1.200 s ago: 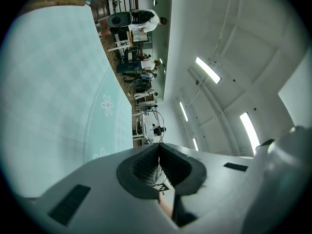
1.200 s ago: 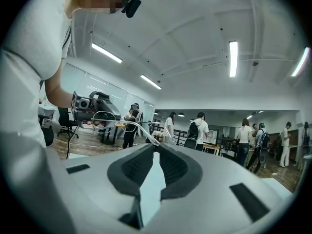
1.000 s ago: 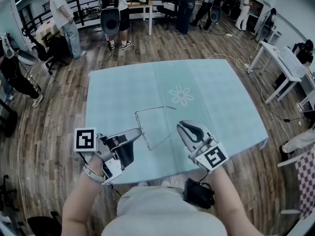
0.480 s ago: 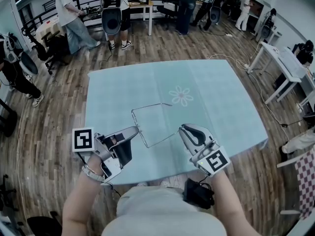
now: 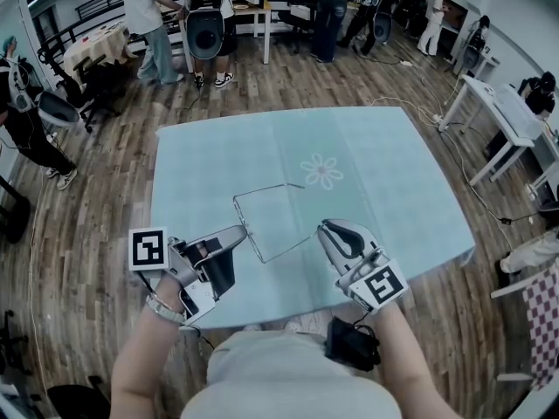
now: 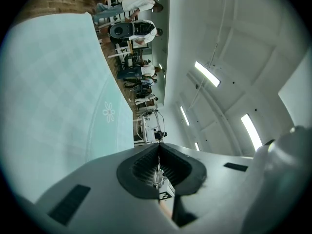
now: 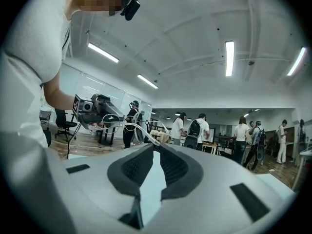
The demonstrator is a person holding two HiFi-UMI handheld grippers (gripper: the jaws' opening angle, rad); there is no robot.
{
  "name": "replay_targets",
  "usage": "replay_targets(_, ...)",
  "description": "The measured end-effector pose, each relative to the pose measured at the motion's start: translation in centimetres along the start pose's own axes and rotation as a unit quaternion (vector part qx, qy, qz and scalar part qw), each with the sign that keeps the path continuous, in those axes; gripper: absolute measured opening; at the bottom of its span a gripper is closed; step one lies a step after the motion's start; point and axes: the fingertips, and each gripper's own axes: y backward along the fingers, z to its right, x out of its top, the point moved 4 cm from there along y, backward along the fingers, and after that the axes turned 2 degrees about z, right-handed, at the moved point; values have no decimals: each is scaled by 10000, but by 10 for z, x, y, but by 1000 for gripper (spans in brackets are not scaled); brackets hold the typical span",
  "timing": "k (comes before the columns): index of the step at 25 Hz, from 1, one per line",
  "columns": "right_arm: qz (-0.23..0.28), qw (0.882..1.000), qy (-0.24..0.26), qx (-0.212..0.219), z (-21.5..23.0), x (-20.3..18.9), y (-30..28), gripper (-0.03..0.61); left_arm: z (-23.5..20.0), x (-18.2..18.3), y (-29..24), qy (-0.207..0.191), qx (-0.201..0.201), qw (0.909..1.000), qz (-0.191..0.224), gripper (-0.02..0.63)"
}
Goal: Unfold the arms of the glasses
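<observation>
The glasses [image 5: 279, 251] are held over the bench [image 5: 393, 173] between both tongs. The left tongs [image 5: 247, 230] are clenched on the frame at 9 o'clock. The right tongs [image 5: 320, 229] pinch one arm's tip at 3 o'clock. This arm runs toward 7 o'clock, so the right hand probably swings it outward.

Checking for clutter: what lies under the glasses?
Only the teal tablecloth shows beneath the glasses, its flower print just beyond them. The thin wire frame hides almost nothing; whether it touches the cloth cannot be told.
</observation>
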Motion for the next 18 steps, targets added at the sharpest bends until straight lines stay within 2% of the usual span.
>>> replay_targets(11,-3,10000,-38,-56,1,1,-6,87,-2,0,-1,7,-26,10000,11,11)
replay_targets(18,-36,10000,-33,-10,0,-3,-3,104,-5,1,-2,44,-87,9998,156,11)
